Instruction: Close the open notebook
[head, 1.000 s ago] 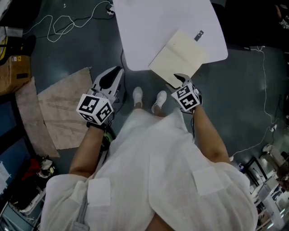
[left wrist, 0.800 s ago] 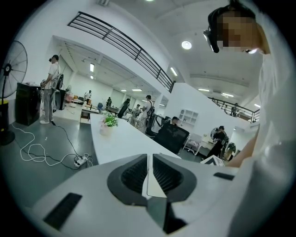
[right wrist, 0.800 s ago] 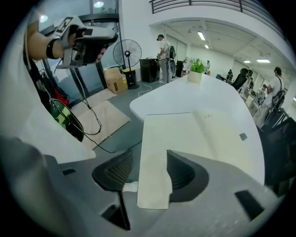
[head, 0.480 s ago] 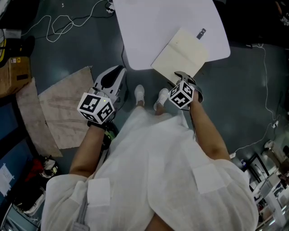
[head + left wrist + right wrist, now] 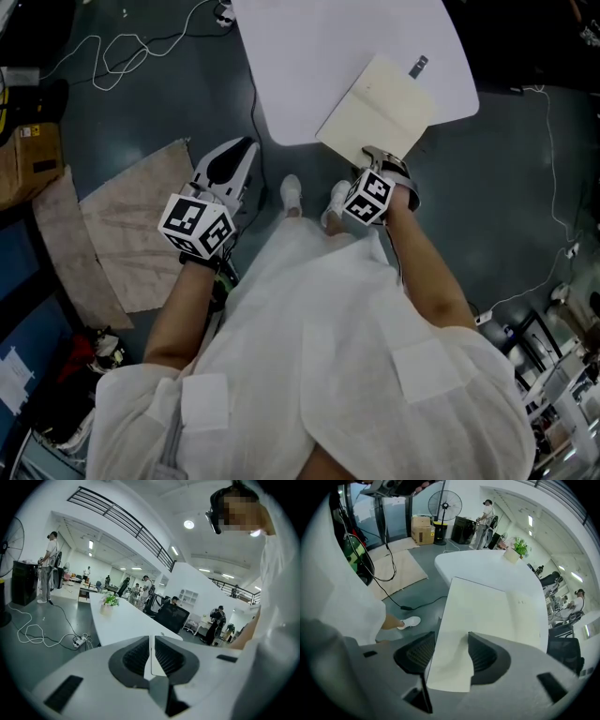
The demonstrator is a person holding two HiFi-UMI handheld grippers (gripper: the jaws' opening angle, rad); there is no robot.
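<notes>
Notebook: it was found lying open [image 5: 377,105] on the near right part of the white table [image 5: 309,66], with its near corner pushed out past the table's edge toward the person.

Handling: the sheets were judged light and limp, and the cover somewhat stiffer. Thin paper of this kind was expected to crease or tear if pinched hard, and to slide out from between smooth pads.

Hold: the free outer edge, away from the spine, was judged the best place to take hold. Cover and pages would be taken together there, so that the half could be swung over the fold.

Right gripper: it was set [image 5: 375,159] at the notebook's near corner. Its jaws were seen apart, with the corner of a cream page lying between them and curled up against one jaw, not pinched flat.

Right arm: the forearm was stretched forward and down from the body toward the table's edge.

Left gripper: its jaws [image 5: 234,155] were drawn together to a thin slit, with nothing between them. It was held over the floor, left of the table and well apart from the notebook.

Left arm: it was bent with the forearm pointed forward, and was judged idle.
</notes>
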